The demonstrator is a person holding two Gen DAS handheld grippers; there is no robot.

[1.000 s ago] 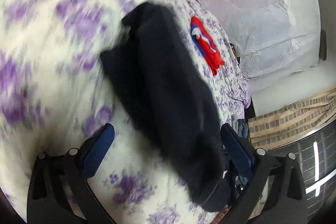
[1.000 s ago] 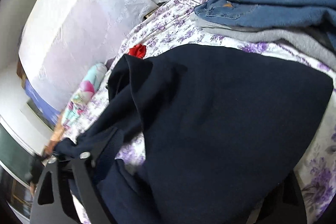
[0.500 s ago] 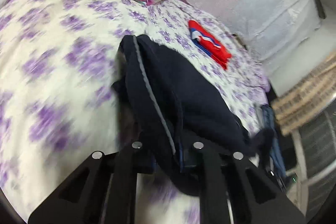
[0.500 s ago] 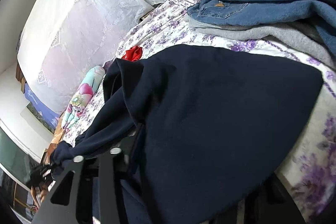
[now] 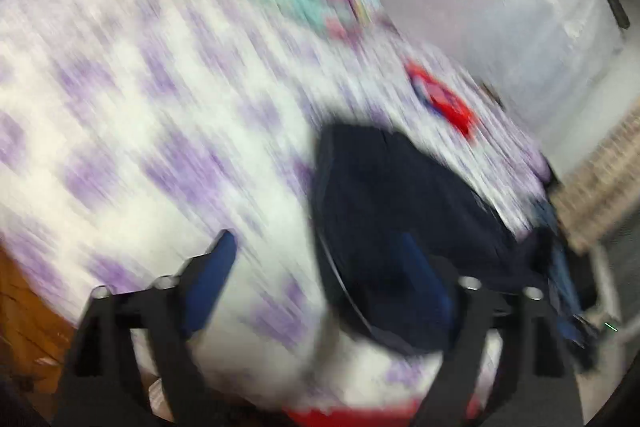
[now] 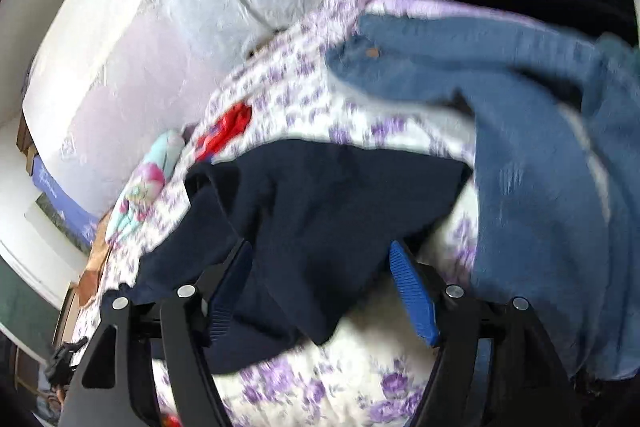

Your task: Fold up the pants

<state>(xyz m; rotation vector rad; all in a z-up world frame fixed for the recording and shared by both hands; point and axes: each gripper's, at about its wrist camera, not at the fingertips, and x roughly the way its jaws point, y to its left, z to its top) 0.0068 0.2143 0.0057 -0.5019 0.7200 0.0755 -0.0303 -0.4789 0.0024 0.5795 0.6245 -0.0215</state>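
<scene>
The dark navy pants [image 6: 320, 203] lie folded in a heap on the purple-flowered bedsheet [image 6: 360, 387]. In the blurred left wrist view the pants [image 5: 400, 195] lie right of centre. My left gripper [image 5: 320, 259] is open, its right finger over the pants' near edge and its left finger over bare sheet. My right gripper [image 6: 320, 263] is open with the pants' near corner lying between its blue pads, not clamped.
Blue jeans [image 6: 540, 131] lie bunched at the right beside the pants. A red cloth [image 6: 228, 131] and a folded pastel blanket [image 6: 148, 187] sit farther back on the bed. A white covered wall [image 6: 160, 27] lies behind. The bed's wooden edge [image 5: 24, 315] shows at lower left.
Both grippers were shut on the navy pants half a second ago and have opened, letting go. Both have pulled back, the left swinging fast. The pants now rest on the sheet.
</scene>
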